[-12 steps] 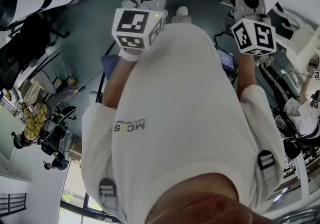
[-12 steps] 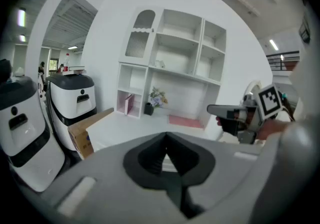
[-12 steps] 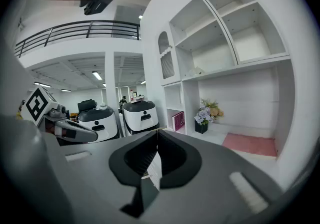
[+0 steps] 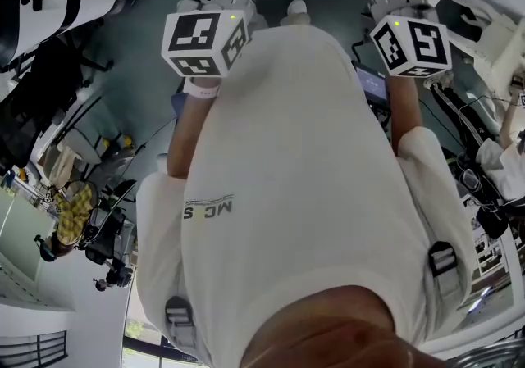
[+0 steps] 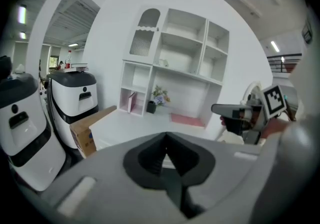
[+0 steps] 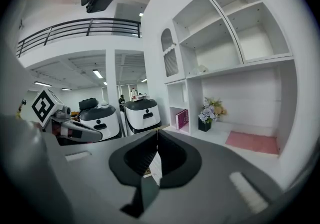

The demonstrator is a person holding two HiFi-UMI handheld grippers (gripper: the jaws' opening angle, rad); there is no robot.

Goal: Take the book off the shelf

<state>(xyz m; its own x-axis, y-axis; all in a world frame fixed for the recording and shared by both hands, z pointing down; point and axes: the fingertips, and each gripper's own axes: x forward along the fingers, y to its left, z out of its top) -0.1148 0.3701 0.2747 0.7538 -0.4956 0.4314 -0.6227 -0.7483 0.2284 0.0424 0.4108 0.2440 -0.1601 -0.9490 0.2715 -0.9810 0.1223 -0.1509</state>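
While your left gripper (image 5: 165, 136) and right gripper (image 6: 157, 132) are both closed tight and empty, the slim magenta book (image 6: 182, 118) stands in a low cubby of the white open shelf (image 6: 195, 101) (likely light, stiff), so pinch its near edge.

Flower pot (image 6: 207, 115) beside pink mat (image 6: 252, 142); white machine (image 5: 75, 101) beside cardboard box (image 5: 90, 127).
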